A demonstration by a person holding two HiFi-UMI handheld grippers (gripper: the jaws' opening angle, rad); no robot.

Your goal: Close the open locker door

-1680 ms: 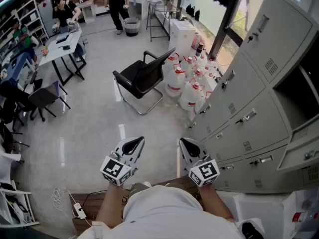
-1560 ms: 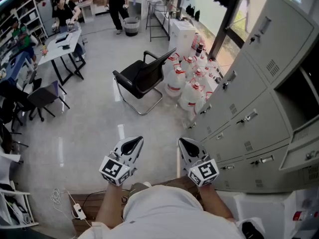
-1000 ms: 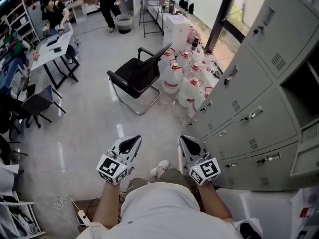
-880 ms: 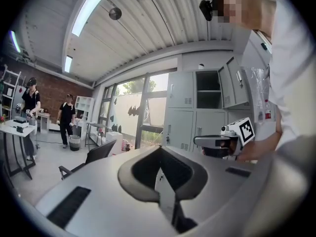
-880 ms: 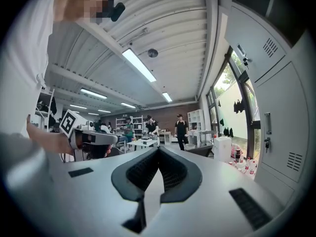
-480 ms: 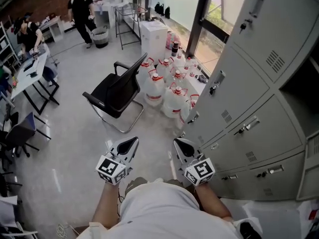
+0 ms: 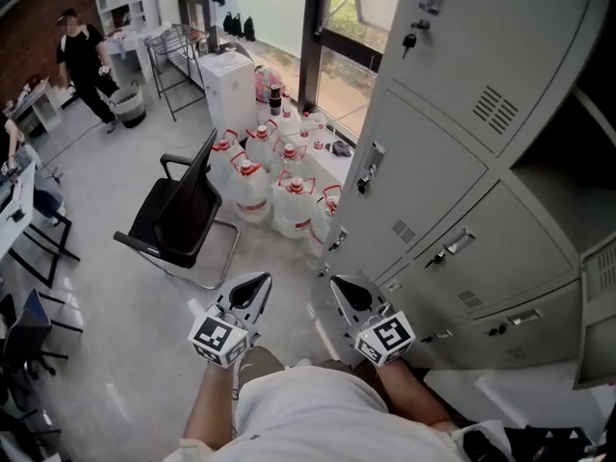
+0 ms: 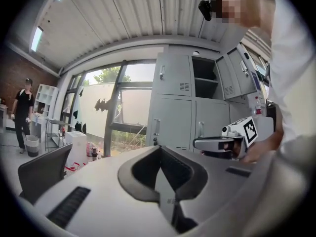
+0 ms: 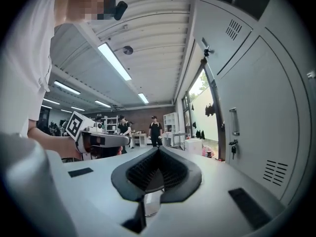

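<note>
Standing at a bank of grey lockers (image 7: pixel 452 162), looking steeply down. Holding left tongs (image 7: pixel 258 282) and right tongs (image 7: pixel 337 284) low in front of the torso, side by side and apart from one another, tips pointing away from the body over the floor (image 7: pixel 115 296). Noted both pairs closed tight, pads together, gripping nothing. Confirmed in the left gripper view and the right gripper view alike: no gap at the tips, nothing pinched.

Found the open locker door (image 7: pixel 599 320) at the far right edge of the head view, swung out from the bank, vent slots near its top. Saw the dark open compartment (image 7: pixel 577 176) just above and beside it. Well apart from both tongs, touching neither. Counted the other doors within view shut, with a key (image 7: pixel 411 38) hanging from one upper lock.

Logged further back: a black chair (image 7: pixel 178 215) on the floor, a cluster of water jugs (image 7: pixel 269 186) with red caps between chair and lockers, a white cabinet (image 7: pixel 226 77) by the window (image 7: pixel 337 22), a person (image 7: pixel 85 61) in dark clothes standing near a bin (image 7: pixel 125 104) at the far left.
</note>
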